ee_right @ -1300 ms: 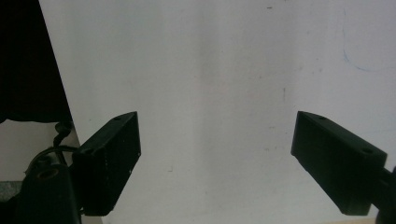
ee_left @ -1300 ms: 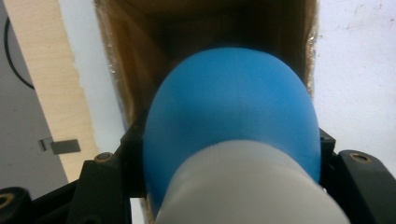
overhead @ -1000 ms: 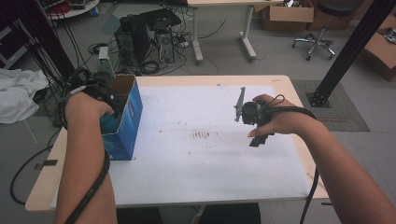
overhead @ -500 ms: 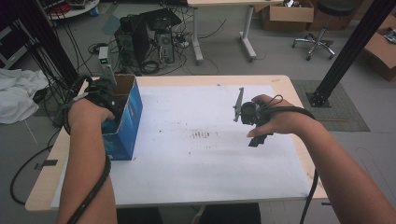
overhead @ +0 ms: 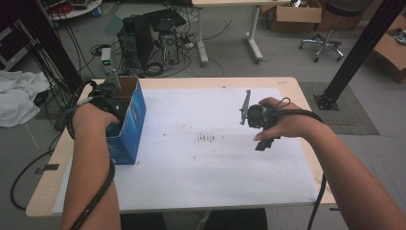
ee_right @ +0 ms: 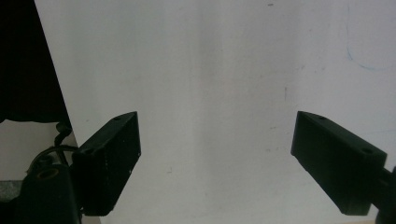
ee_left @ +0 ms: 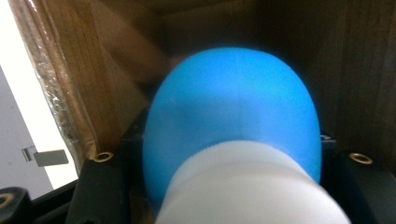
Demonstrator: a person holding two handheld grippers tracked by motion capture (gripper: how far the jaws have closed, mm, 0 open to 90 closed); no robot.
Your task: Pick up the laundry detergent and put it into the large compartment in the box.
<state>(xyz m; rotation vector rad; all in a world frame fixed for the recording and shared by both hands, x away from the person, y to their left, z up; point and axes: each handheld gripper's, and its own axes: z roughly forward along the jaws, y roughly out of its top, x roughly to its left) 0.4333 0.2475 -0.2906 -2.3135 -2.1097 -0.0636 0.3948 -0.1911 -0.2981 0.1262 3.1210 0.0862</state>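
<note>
**Blue-and-white object clamped inside the blue box**

Left gripper: jaws closed on a rounded blue-and-white object, blue dome forward, white part nearest the camera. Held down inside the open top of the blue cardboard box, brown inner walls close on every side in the left gripper view. Gripper body and trailing cable sitting at the box's near-left rim in the high view, left hand wrapped round it.

Right gripper: jaws spread wide, nothing between them, pointing down at bare white paper. Seen in the high view raised over the right half of the sheet, well apart from the box, gripped by the right hand.

Box standing upright on the left edge of the white paper sheet, which covers most of the wooden table. Faint dark smudges near the sheet's middle. Beyond the far edge: a computer tower with tangled cables on the floor, a white cloth to the left, an office chair far right.
</note>
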